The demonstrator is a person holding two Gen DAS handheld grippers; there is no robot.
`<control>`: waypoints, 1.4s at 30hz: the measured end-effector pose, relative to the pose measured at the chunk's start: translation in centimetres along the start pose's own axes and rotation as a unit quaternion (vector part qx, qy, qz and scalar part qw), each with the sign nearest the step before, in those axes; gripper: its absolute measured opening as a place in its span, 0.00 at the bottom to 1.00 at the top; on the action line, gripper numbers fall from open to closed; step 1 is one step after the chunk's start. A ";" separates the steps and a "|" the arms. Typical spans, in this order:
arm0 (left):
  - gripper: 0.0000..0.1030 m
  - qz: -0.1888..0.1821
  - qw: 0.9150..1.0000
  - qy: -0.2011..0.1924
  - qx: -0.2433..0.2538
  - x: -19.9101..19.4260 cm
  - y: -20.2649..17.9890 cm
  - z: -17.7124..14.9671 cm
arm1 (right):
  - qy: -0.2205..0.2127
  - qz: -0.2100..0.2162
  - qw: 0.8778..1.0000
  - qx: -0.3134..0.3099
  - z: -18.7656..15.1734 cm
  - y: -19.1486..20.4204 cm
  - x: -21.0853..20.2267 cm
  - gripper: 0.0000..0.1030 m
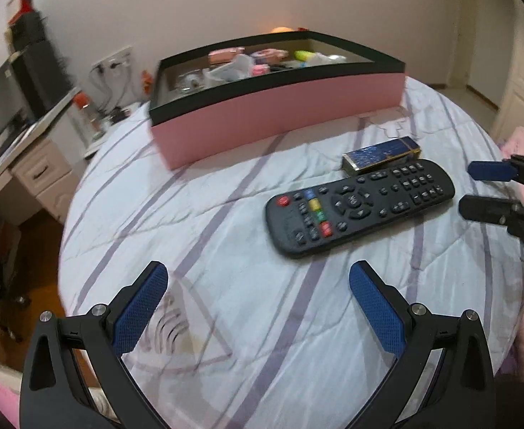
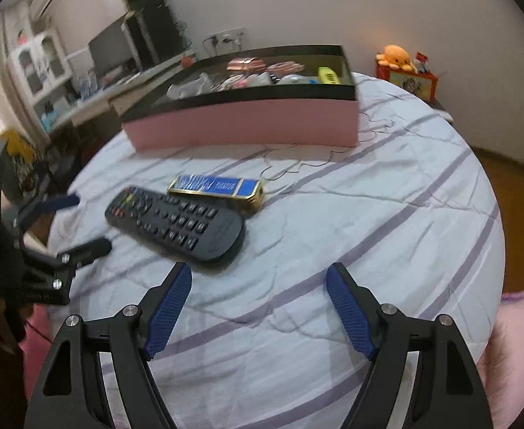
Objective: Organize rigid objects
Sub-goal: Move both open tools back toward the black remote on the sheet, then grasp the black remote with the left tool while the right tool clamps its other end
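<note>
Your surface is a bed (image 1: pixel 226 286) under a pale striped quilt, soft and creased. The remote (image 1: pixel 360 205) lies centre-right of the left wrist view, touching a blue-and-gold box (image 1: pixel 383 155); the pink box (image 1: pixel 279 107) sits above. Both left tongs (image 1: pixel 258 286) and right tongs (image 2: pixel 258 286) are spread, empty. Straddle the remote's narrow width and press down gently.
</note>
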State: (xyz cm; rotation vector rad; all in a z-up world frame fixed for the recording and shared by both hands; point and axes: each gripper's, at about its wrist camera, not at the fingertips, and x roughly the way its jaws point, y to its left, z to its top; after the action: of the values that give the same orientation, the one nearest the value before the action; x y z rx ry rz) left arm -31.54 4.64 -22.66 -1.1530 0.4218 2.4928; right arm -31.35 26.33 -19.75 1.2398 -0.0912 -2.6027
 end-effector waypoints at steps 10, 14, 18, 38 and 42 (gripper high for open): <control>0.97 -0.041 0.994 -0.003 0.103 2.4 -3.1 3.4 | -0.002 -0.037 0.999 0.006 0.0 -0.6 -0.2 0.77; 0.67 -0.109 0.991 0.017 0.079 2.8 -3.3 4.1 | 0.002 -0.084 0.996 -0.018 0.0 -0.4 0.2 0.77; 0.48 -0.114 0.989 0.021 0.089 2.1 -4.1 3.8 | -0.007 -0.074 0.997 0.001 0.0 -1.2 0.0 0.77; 0.59 -0.072 0.991 -0.001 0.109 0.5 -9.2 3.2 | -0.055 0.016 0.989 0.136 0.2 -4.8 -0.8 0.77; 0.73 -0.030 0.989 -0.022 0.146 -0.1 -10.0 2.8 | -0.064 0.066 0.978 0.185 -0.6 -5.5 -1.5 0.77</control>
State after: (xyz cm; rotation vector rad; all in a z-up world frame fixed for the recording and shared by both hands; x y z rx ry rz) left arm -28.98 14.64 -22.03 -0.9782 0.7014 2.3044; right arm -31.11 32.07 -19.91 1.1262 -0.6868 -2.6211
